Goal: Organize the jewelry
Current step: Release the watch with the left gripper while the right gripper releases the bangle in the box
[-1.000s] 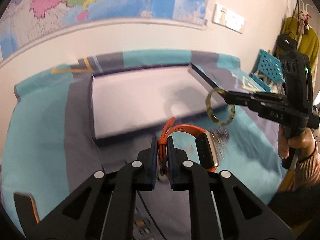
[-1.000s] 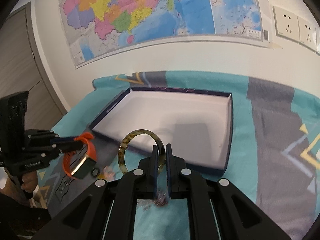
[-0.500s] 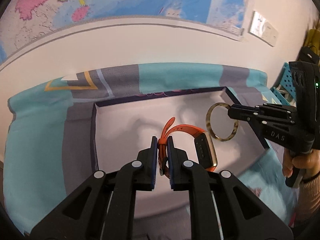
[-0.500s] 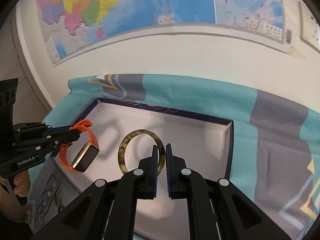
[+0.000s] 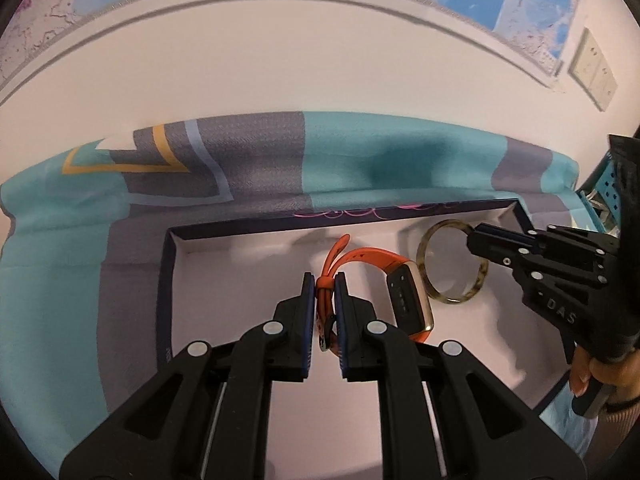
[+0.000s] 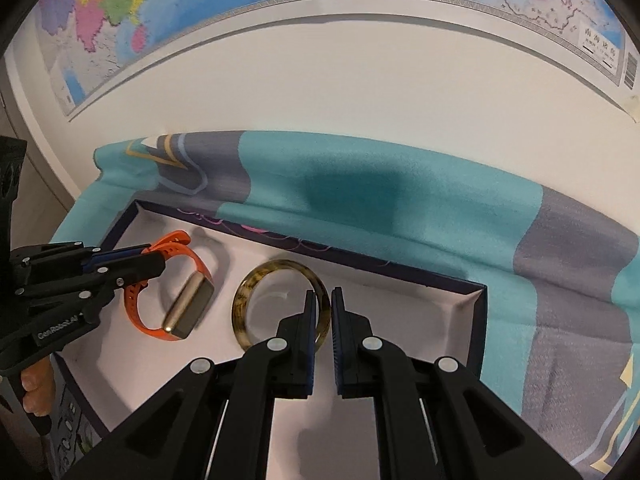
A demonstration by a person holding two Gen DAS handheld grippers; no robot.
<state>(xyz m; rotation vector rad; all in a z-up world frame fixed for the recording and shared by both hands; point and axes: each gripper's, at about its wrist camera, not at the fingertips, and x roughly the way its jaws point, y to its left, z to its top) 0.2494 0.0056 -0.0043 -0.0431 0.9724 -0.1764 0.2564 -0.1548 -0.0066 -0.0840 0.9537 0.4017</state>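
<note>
Left gripper (image 5: pixel 321 296): jaws clenched on the orange strap of a smartwatch (image 5: pixel 408 300), the gold-cased watch body hanging off to one side, above the white floor of the open tray (image 5: pixel 224 280). Right gripper (image 6: pixel 323 312): jaws pinched tight on the rim of a tortoiseshell bangle (image 6: pixel 256 300), which stands nearly upright over the same tray, nearer its far wall. I am holding both pieces side by side over the tray, watch toward the tray's left end, bangle beside it toward the middle; whether either touches the floor I cannot tell.

The step in hand, as I judge it, is laying both pieces down inside the tray. To do it well I would lower each until it rests on the floor before loosening the jaws, keep the two well apart so the bangle does not roll into the watch, and tip the bangle flat (an upright ring will run).

My left camera shows the right gripper (image 5: pixel 500 248) reaching in from beyond the tray's right end, with the hand (image 5: pixel 600 376) on its handle, and a wall socket (image 5: pixel 592 68) above. My right camera alone shows the watch strap's full loop, the tray's right corner and the printed wall map (image 6: pixel 120 0) above the teal and grey cloth (image 6: pixel 440 200) covering the surface.
</note>
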